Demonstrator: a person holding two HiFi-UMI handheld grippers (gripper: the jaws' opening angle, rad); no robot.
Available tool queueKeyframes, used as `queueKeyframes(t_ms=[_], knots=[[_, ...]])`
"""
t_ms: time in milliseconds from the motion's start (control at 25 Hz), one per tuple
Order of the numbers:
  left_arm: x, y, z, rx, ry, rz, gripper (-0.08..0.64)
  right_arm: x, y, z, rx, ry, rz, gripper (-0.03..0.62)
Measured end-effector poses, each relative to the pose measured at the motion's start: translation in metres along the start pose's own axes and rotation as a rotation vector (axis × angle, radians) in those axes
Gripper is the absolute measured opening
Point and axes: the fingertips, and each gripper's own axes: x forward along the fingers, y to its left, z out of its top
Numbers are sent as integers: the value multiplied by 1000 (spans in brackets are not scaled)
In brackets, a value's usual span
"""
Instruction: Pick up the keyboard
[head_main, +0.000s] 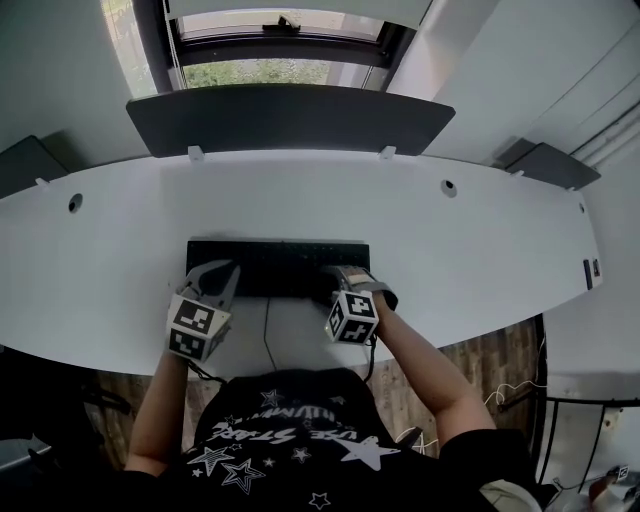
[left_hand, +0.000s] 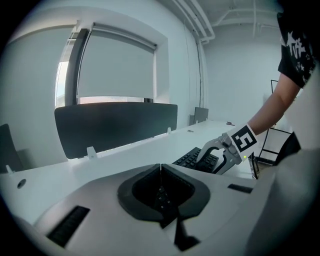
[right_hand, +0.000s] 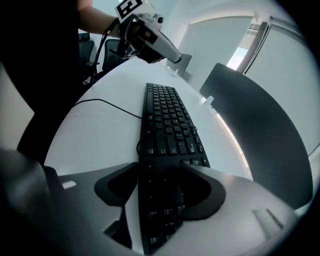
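- The right gripper (right_hand: 161, 172) clamps the near end of the black keyboard (right_hand: 165, 115), which extends away from its jaws along the white desk (head_main: 480, 230).
- The left gripper (left_hand: 160, 167) has its jaws pressed together with nothing between them, at the keyboard's left end.

- A black flat keyboard (head_main: 277, 262) lies on the white curved desk (head_main: 480, 240), near its front edge.
- A dark upright divider panel (head_main: 290, 118) stands along the desk's far edge, with a window (head_main: 270, 72) behind it.
- A thin cable (head_main: 265, 335) runs from the keyboard to the front edge.
- The left gripper (head_main: 215, 272) is at the keyboard's left end.
- The right gripper (head_main: 345, 275) straddles the keyboard's right-hand part.
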Motion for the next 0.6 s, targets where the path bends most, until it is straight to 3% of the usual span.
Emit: queueKeyframes(t_ms=[120,280,360,440,600], knots=[[-2,-1,-6,-12,9,1,9,1,-11,-5,46,-33,-61,305],[-3,-1,-11,-22,18,5,9,4,-36,-13,142,15,-87,523],[-4,-3,-12,-26,23,8,9,10,-41,-18,193,59,-14,569],[-6,-6,-13,-32,26,11,9,15,-40,-18,202,106,84,575],[-9,-8,-18,-42,35,19,9,24,-35,-12,116,185,229,576]])
